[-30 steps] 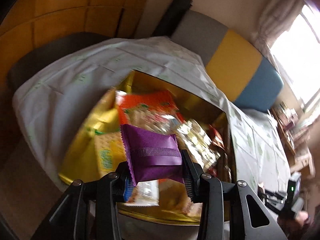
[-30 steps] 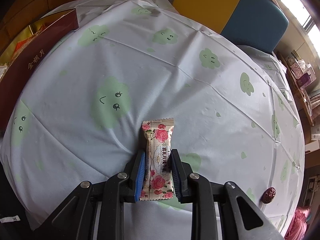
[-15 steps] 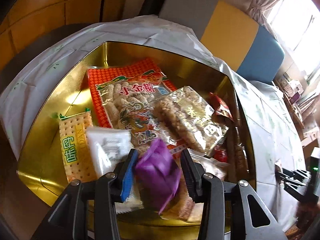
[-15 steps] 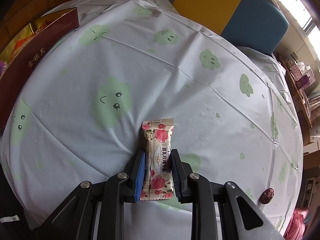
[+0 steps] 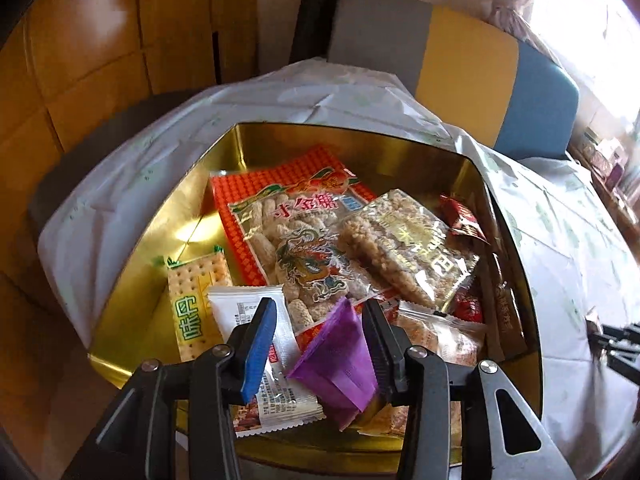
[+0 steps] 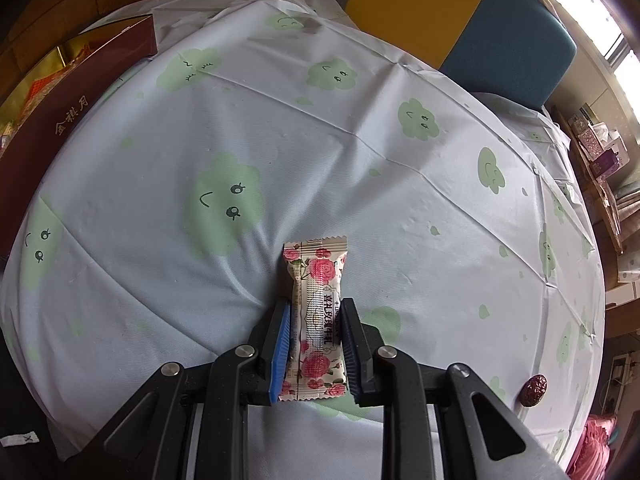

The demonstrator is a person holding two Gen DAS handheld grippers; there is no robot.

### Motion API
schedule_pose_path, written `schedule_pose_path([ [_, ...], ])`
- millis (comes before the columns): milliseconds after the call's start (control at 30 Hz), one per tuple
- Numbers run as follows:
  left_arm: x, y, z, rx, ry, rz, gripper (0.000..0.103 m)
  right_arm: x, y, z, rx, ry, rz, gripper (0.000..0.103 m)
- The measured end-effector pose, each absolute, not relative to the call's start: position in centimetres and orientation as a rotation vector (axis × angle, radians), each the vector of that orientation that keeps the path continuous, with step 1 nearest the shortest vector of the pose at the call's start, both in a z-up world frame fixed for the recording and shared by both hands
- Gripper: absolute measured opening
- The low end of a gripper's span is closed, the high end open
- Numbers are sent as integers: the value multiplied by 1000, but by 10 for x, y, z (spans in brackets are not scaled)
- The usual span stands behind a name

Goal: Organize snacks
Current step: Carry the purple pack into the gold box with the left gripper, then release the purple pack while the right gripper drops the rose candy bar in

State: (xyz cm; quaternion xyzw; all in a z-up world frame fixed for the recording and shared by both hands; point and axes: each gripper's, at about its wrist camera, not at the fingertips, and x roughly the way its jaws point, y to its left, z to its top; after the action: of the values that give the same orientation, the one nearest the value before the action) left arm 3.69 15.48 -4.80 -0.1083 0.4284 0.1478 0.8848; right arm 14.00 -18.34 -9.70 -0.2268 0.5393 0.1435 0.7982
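Note:
In the left wrist view, a gold tin point(image 5: 256, 140) holds several snack packs. My left gripper point(image 5: 318, 322) is open above its near side. A purple packet point(image 5: 338, 364) lies loose between the fingers, leaning on the right finger, on top of the other snacks. In the right wrist view, my right gripper point(image 6: 314, 320) is shut on a rose-print candy bar point(image 6: 318, 308) that rests on the white tablecloth point(image 6: 360, 128) with green clouds.
The tin's dark red side point(image 6: 60, 120) shows at the left of the right wrist view. A small dark red wrapped sweet point(image 6: 533, 390) lies near the table's right edge. A grey, yellow and blue bench point(image 5: 460, 52) stands behind the table.
My left gripper moved over the tin, opened, and let go of the purple packet, which dropped onto the snacks. My right gripper stayed shut on the rose-print bar.

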Motion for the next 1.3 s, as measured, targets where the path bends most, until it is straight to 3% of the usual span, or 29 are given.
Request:
schedule_pose_path([
  [767,25,152,-30,-257,849,258,45,163,-193,-95,-373,1248,219,20],
  [1300,18,169,-24,-294,825,303,45,151,-78,-29,-287,1035,542,20],
])
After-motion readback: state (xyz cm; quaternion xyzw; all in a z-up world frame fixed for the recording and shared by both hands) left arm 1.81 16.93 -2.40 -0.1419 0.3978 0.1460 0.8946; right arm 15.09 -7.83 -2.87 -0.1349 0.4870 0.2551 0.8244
